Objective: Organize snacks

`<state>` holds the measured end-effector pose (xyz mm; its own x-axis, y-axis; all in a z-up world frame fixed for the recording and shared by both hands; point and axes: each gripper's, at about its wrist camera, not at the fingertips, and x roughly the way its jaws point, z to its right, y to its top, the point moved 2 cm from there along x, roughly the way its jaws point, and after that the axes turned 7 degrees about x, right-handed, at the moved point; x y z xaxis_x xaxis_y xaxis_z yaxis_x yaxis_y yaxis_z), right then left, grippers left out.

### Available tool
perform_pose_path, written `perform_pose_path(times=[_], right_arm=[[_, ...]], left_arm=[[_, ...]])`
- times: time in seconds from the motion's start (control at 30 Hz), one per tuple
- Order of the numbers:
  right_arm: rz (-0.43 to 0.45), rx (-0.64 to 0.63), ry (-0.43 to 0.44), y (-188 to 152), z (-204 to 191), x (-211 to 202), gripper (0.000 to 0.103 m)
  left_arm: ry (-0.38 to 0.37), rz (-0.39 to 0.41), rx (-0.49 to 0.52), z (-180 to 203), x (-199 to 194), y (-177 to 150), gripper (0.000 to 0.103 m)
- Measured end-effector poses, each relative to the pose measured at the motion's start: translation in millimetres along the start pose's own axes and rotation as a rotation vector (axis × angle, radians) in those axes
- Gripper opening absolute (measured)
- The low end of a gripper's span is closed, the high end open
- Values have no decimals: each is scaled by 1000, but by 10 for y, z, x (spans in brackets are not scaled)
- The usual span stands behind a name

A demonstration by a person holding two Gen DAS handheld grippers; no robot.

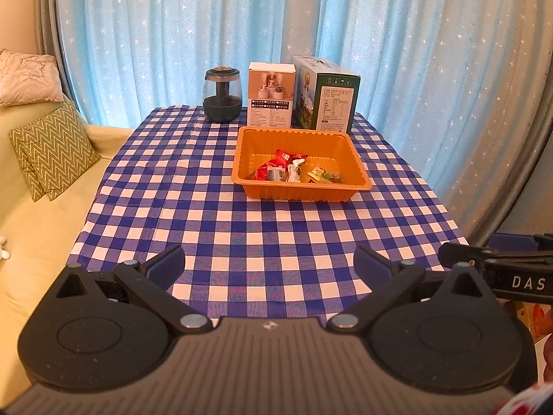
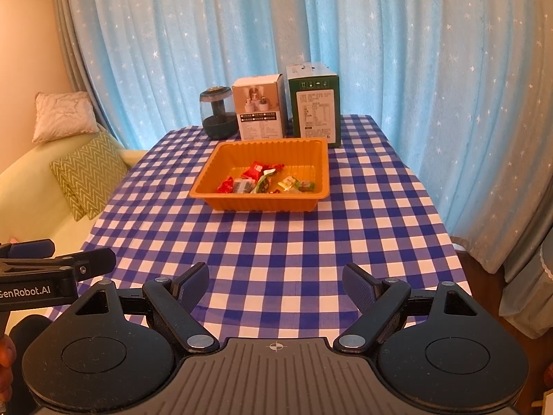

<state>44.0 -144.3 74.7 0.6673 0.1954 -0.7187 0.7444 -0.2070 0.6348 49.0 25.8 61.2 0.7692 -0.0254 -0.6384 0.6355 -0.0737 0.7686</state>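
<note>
An orange plastic tray (image 1: 356,159) (image 2: 214,167) stands on the far half of the checked table and holds several wrapped snacks (image 1: 293,169) (image 2: 266,180), red, green and yellow. My left gripper (image 1: 269,264) hovers open over the near edge of the table, nothing between its fingers. My right gripper (image 2: 276,285) is likewise open and empty over the near edge, beside the left one. Each gripper shows at the side of the other's view. Both are well short of the tray.
Behind the tray stand a glass jar with a dark lid (image 1: 222,95) (image 2: 217,112), a white box (image 1: 271,94) (image 2: 260,107) and a green box (image 1: 328,95) (image 2: 315,103). A sofa with cushions (image 1: 52,152) lies left. Blue curtains hang behind.
</note>
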Motion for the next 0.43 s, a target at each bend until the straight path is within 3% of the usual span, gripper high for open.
perform_pose_path(times=[0.43], right_arm=[[-4,6,-1,-19,2,14,84]], left_arm=[[1,2,-1,-1,7,1,103]])
